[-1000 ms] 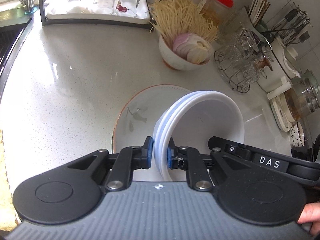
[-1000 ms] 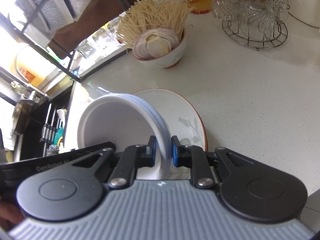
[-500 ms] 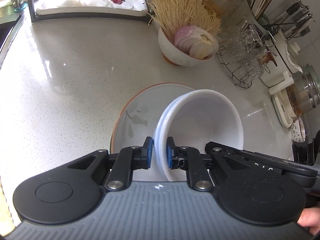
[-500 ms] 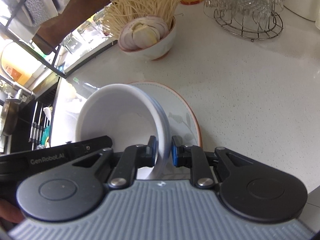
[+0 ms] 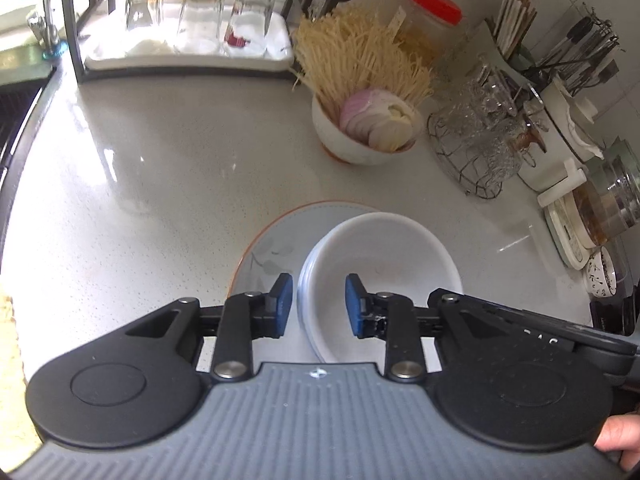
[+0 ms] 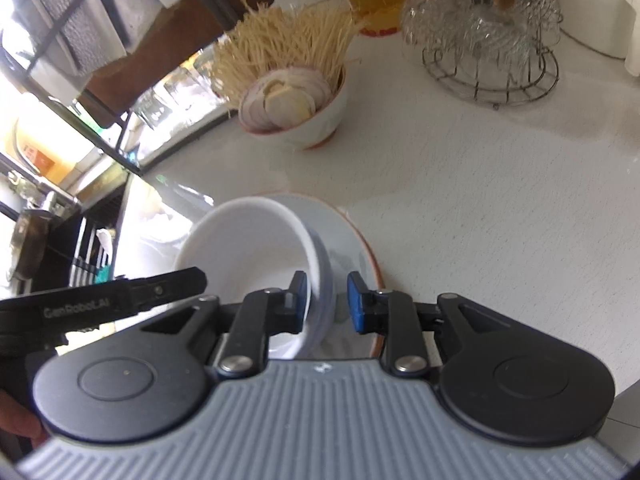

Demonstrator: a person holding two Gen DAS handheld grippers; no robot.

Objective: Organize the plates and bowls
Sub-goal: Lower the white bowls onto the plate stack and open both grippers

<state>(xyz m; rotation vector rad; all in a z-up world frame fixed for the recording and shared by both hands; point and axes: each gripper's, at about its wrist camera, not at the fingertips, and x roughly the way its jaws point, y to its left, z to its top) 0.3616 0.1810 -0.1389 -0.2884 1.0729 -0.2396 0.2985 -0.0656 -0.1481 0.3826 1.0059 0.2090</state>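
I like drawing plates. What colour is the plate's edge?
Orange-brown rim on the white leaf-patterned plate, clearest in right wrist view.

Left tool (image 5: 316,304): grey ribbed base along bottom of frame, two black round-ended housings, black link arms with silver screws, blue pads (image 5: 285,292). Right tool (image 6: 327,300): same build; the other tool's black bar at left edge reads "GenRobot.AI". Fingertip (image 5: 618,436) at lower right.

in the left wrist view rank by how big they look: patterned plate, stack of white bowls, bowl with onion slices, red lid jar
1. patterned plate, partly hidden
2. stack of white bowls, close to the plate in apparent size
3. bowl with onion slices
4. red lid jar, farthest away, so true size is unsure
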